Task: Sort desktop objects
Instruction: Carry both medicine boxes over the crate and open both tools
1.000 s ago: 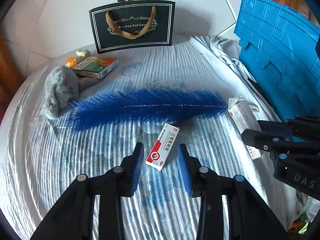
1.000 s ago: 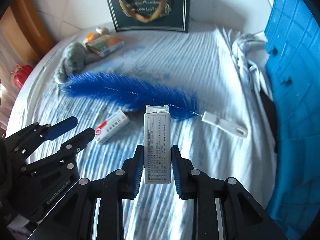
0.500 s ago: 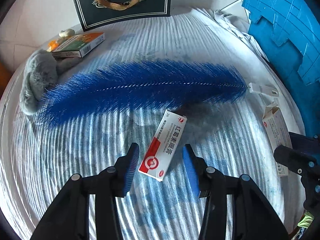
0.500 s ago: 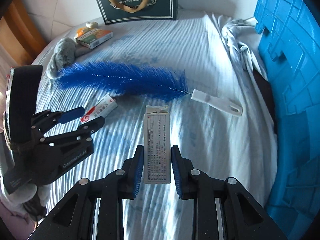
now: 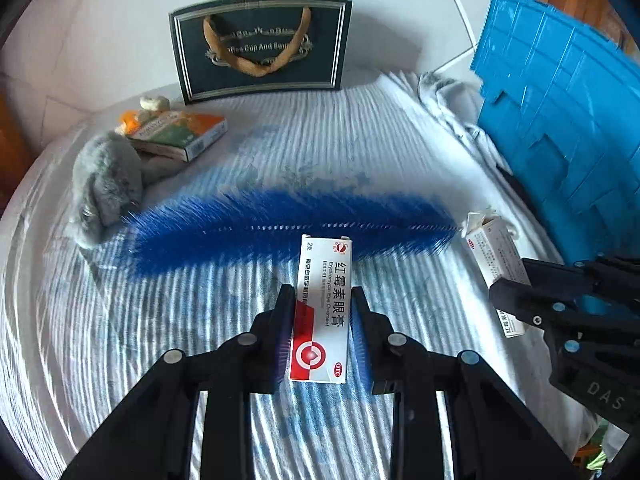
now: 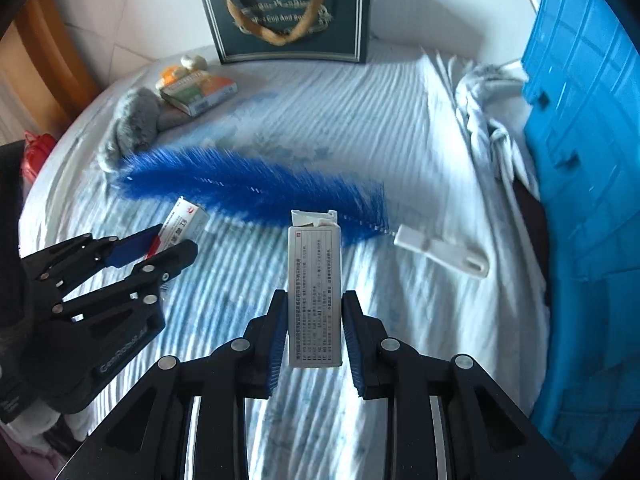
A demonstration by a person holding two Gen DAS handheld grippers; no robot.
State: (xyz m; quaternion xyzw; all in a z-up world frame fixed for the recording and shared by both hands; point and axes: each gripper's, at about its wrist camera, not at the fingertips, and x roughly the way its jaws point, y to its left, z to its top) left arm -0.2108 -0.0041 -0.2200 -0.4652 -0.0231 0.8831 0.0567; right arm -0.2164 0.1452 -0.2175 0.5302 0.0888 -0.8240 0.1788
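Note:
My left gripper (image 5: 321, 294) is shut on a red-and-white ointment box (image 5: 325, 258), which stands straight between the blue pads, just above the striped cloth. In the right wrist view the same box (image 6: 186, 216) pokes out of the left gripper (image 6: 174, 240) at the left. My right gripper (image 6: 314, 298) is shut on a white medicine box (image 6: 314, 264) with an open top flap. In the left wrist view that white box (image 5: 486, 244) and the right gripper (image 5: 514, 280) show at the right edge. A long blue bristle brush (image 5: 280, 224) lies across the cloth beyond both boxes.
A blue plastic crate (image 5: 560, 120) stands along the right side, with crumpled cloth (image 6: 488, 120) beside it. A dark gift bag (image 5: 260, 44) stands at the back. A grey plush toy (image 5: 106, 184) and an orange-green box (image 5: 176, 136) lie at the back left. The brush's white handle (image 6: 440, 250) points right.
The left gripper went down over the ointment box lying askew on the cloth, closed on it and came back up with it. The right gripper kept hold of the white box.

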